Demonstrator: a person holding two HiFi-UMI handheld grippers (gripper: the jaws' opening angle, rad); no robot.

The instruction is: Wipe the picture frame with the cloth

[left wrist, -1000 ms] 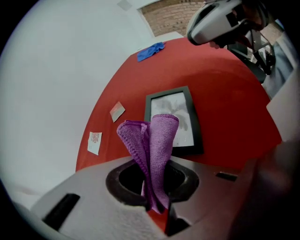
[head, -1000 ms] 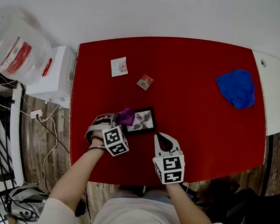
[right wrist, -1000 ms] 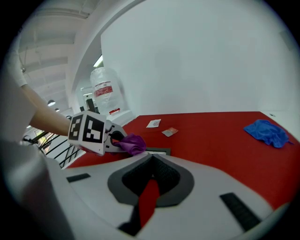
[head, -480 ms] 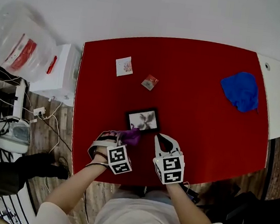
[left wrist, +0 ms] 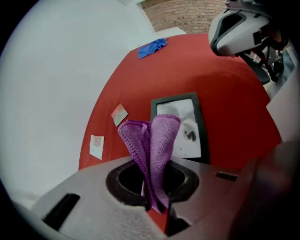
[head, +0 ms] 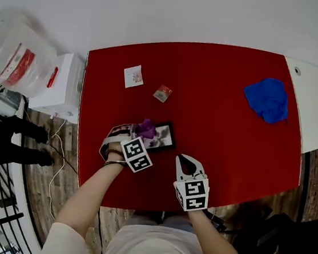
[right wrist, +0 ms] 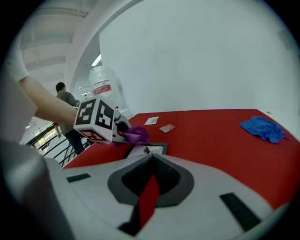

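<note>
A small black picture frame (head: 163, 136) lies flat on the red table (head: 221, 137), with a pale print under its glass (left wrist: 183, 129). My left gripper (head: 137, 132) is shut on a folded purple cloth (head: 145, 129), whose free end sticks out over the frame's left end (left wrist: 158, 136). I cannot tell whether the cloth touches the glass. In the right gripper view the cloth (right wrist: 136, 135) hangs just above the frame (right wrist: 149, 150). My right gripper (head: 185, 161) hovers near the table's front edge, to the right of the frame and below it, jaws together and holding nothing (right wrist: 151, 161).
A crumpled blue cloth (head: 267, 99) lies at the table's far right. A white card (head: 133, 75) and a small packet (head: 163, 93) sit beyond the frame. Left of the table are a white box (head: 63, 83), a plastic bag (head: 16, 48) and a person (head: 3, 133).
The left gripper drew the cloth back off the frame toward the table's front edge, then returned it over the frame's left end. The right gripper stayed put.
</note>
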